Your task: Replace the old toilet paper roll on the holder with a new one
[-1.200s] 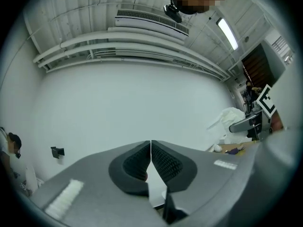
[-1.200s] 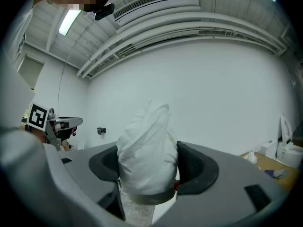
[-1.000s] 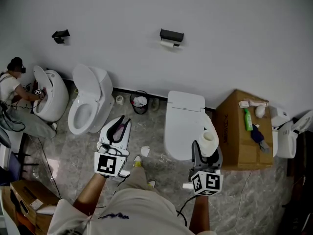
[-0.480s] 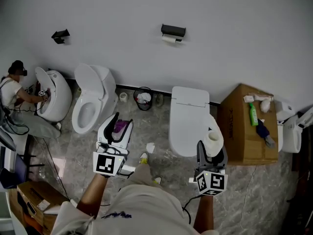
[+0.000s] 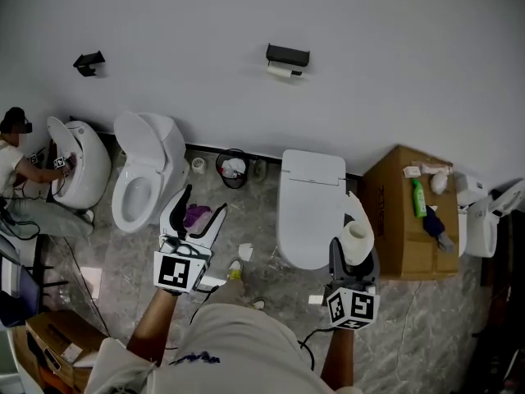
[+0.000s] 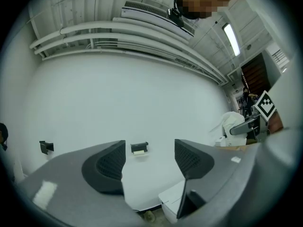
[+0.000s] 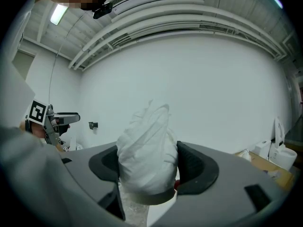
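White new roll (image 5: 354, 238): clamped in right gripper (image 5: 351, 255), ready for mounting.
Left gripper (image 5: 203, 203): jaws just opening, nothing between, freed for holder (image 5: 287, 56).

Beige clothes (image 5: 234, 347) — black fingers (image 5: 183, 202), cubes (image 5: 174, 272) bearing black-and-white square markers.

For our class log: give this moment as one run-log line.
left gripper: just opened, empty | right gripper: shut on toilet paper roll

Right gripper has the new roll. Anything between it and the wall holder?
Nothing in the air between the new roll and the holder. The closed toilet stands against the wall below the holder, and the old roll is on the holder.
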A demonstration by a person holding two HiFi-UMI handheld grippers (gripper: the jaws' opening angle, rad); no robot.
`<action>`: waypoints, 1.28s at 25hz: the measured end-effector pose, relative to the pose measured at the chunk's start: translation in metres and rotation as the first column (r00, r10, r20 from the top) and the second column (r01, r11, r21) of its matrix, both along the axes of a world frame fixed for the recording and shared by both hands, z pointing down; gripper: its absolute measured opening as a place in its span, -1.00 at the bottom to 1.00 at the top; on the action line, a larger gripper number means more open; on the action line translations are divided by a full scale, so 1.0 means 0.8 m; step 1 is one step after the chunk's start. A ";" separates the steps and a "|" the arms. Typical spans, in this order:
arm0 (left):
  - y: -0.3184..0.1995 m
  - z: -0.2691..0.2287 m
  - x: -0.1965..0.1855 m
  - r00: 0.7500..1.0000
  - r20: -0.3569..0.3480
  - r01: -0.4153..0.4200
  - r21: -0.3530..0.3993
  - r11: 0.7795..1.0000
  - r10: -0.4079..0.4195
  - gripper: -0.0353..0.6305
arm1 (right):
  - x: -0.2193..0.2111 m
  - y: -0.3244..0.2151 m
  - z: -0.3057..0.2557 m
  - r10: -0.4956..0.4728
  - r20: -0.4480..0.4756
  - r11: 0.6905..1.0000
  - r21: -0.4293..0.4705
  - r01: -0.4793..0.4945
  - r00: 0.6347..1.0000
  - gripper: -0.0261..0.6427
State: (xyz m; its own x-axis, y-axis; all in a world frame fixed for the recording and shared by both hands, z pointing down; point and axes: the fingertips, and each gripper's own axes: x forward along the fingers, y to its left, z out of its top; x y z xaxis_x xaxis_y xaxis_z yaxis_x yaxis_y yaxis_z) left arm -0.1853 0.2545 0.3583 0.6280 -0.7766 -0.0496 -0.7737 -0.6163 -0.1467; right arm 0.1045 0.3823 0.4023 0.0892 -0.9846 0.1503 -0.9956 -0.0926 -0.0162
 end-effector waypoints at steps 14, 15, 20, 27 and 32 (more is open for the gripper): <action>-0.146 -0.002 -0.018 0.998 -0.060 -0.021 0.016 1.000 0.022 0.16 | -0.020 -0.131 -0.004 0.031 -0.058 0.999 -0.039 -0.033 0.998 0.02; -0.154 0.000 -0.022 0.998 -0.061 -0.021 0.018 1.000 0.022 0.16 | -0.022 -0.139 -0.003 0.033 -0.073 0.998 -0.045 -0.036 0.997 0.02; -0.190 0.002 -0.036 0.996 -0.083 -0.032 0.020 0.999 0.033 0.16 | -0.028 -0.178 -0.002 0.061 -0.099 0.996 -0.054 -0.067 0.993 0.02; -0.221 0.015 -0.035 0.994 -0.076 -0.078 0.015 0.997 0.079 0.16 | -0.050 -0.213 0.013 0.059 -0.100 0.995 -0.071 -0.067 0.993 0.02; -0.243 0.024 -0.014 0.993 -0.061 -0.103 0.008 0.995 0.104 0.16 | -0.042 -0.239 0.024 0.066 -0.098 0.994 -0.078 -0.074 0.993 0.02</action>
State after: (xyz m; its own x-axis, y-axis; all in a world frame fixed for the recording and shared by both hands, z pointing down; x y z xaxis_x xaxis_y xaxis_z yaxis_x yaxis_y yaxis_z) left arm -0.1967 0.0603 0.3779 0.7006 -0.7074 -0.0939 -0.7135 -0.6929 -0.1036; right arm 0.0708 0.1911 0.4215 0.1756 -0.9602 0.2173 -0.9831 -0.1596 0.0892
